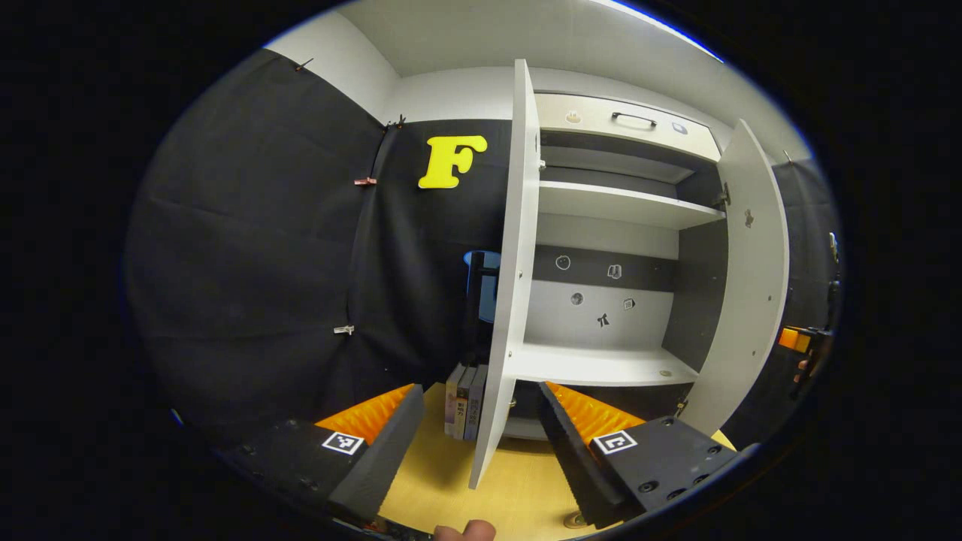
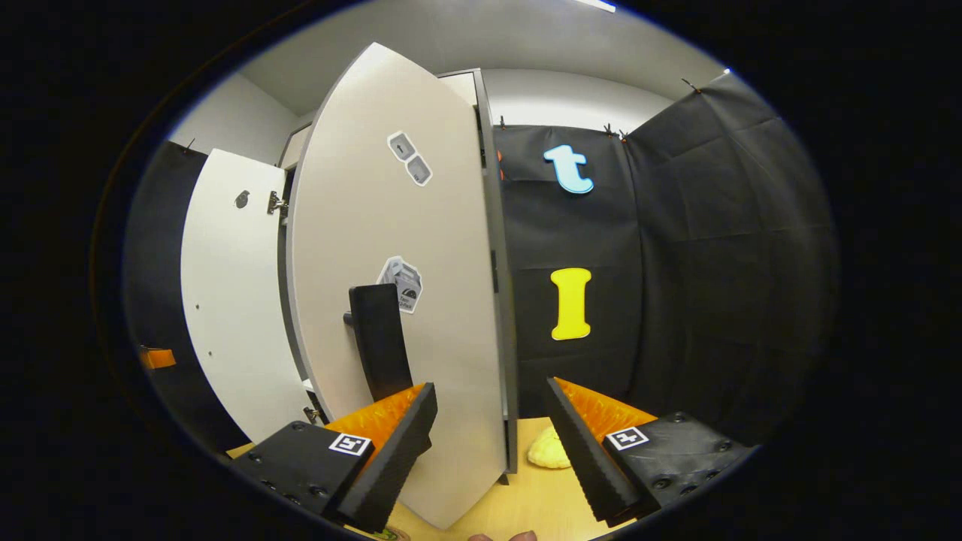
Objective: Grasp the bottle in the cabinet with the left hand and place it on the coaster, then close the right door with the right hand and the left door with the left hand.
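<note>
The white cabinet (image 1: 601, 364) stands on a wooden table with both doors open and its shelves bare. My left gripper (image 1: 477, 398) is open. The left door (image 1: 515, 300) is edge-on just beyond the gap between its fingers. My right gripper (image 2: 490, 394) is open, close to the outer face of the right door (image 2: 391, 225). Its left finger (image 2: 398, 436) lies below the door's black handle (image 2: 379, 342). A small round brownish piece (image 1: 575, 518) peeks out at the table's near edge. I cannot tell whether it is the coaster. I see no bottle.
Several books (image 1: 466, 402) stand on the table (image 1: 518, 488) left of the left door, with a blue and dark object (image 1: 481, 285) behind them. A pale yellow lump (image 2: 549, 451) lies right of the cabinet. The right gripper (image 1: 800, 342) appears far right, and a fingertip (image 1: 466, 530) at the bottom.
</note>
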The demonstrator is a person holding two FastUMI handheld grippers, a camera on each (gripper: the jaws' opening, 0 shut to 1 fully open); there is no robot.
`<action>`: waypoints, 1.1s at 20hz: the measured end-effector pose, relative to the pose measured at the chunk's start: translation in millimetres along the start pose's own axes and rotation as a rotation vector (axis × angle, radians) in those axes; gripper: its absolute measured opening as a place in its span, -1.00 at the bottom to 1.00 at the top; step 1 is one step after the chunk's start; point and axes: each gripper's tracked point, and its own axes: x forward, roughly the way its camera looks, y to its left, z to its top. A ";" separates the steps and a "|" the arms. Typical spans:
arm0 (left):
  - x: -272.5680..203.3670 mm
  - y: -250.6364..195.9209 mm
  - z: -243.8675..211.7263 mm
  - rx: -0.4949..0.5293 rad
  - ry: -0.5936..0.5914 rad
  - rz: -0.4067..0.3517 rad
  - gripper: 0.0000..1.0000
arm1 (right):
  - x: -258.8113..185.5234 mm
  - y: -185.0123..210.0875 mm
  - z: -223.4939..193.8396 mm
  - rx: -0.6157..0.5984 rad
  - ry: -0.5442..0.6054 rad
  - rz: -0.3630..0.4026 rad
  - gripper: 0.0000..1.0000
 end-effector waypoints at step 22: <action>7.6 9.9 0.2 0.041 -0.004 0.057 0.90 | 99.8 95.6 -29.6 -0.024 0.029 0.136 0.92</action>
